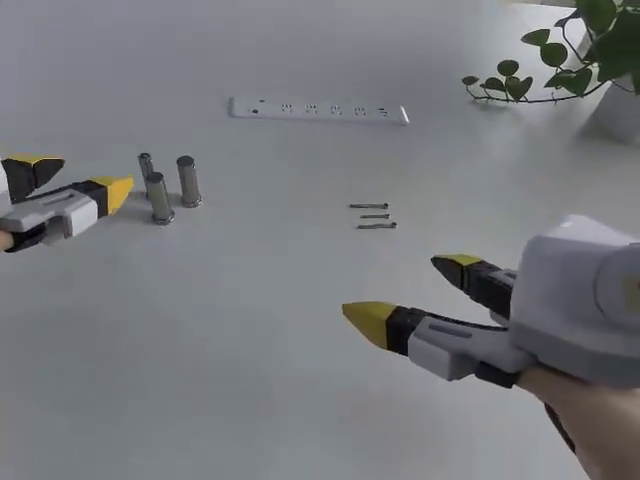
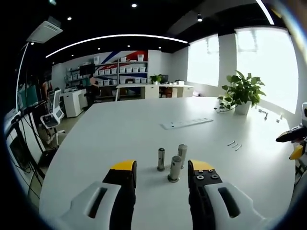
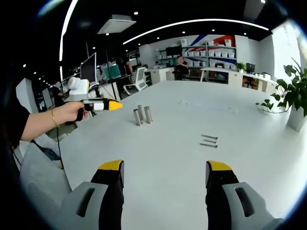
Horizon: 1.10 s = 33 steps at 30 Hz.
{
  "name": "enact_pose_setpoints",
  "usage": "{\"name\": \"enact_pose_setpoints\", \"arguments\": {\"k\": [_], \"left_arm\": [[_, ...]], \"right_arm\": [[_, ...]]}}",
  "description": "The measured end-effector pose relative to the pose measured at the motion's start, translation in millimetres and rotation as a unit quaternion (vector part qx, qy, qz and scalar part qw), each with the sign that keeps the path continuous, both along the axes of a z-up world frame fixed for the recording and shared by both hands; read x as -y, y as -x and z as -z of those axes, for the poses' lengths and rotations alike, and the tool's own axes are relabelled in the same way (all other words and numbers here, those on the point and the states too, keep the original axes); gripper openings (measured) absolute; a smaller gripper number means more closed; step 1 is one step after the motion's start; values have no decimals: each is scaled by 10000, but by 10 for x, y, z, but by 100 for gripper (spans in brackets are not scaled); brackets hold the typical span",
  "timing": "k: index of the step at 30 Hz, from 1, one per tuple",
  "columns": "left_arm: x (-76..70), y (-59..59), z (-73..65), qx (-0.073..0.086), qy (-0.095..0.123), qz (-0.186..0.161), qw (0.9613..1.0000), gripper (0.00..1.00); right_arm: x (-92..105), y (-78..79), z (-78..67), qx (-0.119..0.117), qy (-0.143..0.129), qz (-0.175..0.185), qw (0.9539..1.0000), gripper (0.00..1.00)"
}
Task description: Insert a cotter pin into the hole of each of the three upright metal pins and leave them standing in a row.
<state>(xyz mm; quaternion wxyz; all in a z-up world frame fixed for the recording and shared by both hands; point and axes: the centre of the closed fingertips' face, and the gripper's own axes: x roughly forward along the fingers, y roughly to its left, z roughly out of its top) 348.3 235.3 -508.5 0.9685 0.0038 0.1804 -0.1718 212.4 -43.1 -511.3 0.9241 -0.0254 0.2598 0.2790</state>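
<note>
The left gripper (image 1: 88, 175) hovers at nine o'clock in the head view, its jaws spread wide with nothing between them — released. Just off its yellow tips, at its three o'clock, the three metal pins (image 1: 158, 197) stand upright in a tight cluster on the white table (image 1: 250, 350), near one another and clear of the jaws. In the left gripper view they stand at twelve o'clock, framed between the two tips.

The three cotter pins (image 1: 373, 216) lie flat side by side near the middle of the table, well apart from the metal pins, at their three o'clock. The right gripper (image 1: 395, 288) hangs at five o'clock, likewise released and empty — the cotter pins sit at its twelve o'clock.

A power strip (image 1: 318, 109) lies at twelve o'clock, and a plant (image 1: 575, 45) at two o'clock.
</note>
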Motion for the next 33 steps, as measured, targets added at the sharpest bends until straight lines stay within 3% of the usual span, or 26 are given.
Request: {"name": "enact_pose_setpoints", "arguments": {"k": [7, 10, 12, 14, 20, 22, 24, 27, 33], "left_arm": [[-75, -235, 164, -26, -174, 92, 9998, 38], [-41, -324, 265, -52, -220, 243, 9994, 33], [-15, -381, 369, -164, -228, 332, 9991, 31], [2, -438, 424, -148, -338, 413, 9985, 30], [128, -535, 450, -29, -334, 645, 9974, 26], [167, -571, 457, 12, -233, 710, 9972, 25], [198, -600, 473, 30, -302, 809, 9963, 24], [244, -618, 492, 31, -375, 979, 9945, 24], [285, -694, 552, -7, -263, 1311, 9910, 19]], "right_arm": [[41, -27, 24, 25, 114, 60, 9999, 65], [43, -38, 54, -38, 95, 82, 9999, 65], [57, -51, 91, -86, 145, 122, 9998, 65], [77, -72, 118, -97, 198, 171, 9996, 65], [117, -115, 177, -197, 173, 305, 9992, 65], [129, -117, 194, -230, 188, 323, 9990, 65], [146, -119, 214, -265, 213, 346, 9988, 65], [173, -120, 240, -309, 246, 373, 9985, 65], [214, -107, 274, -377, 289, 442, 9979, 65]]}}
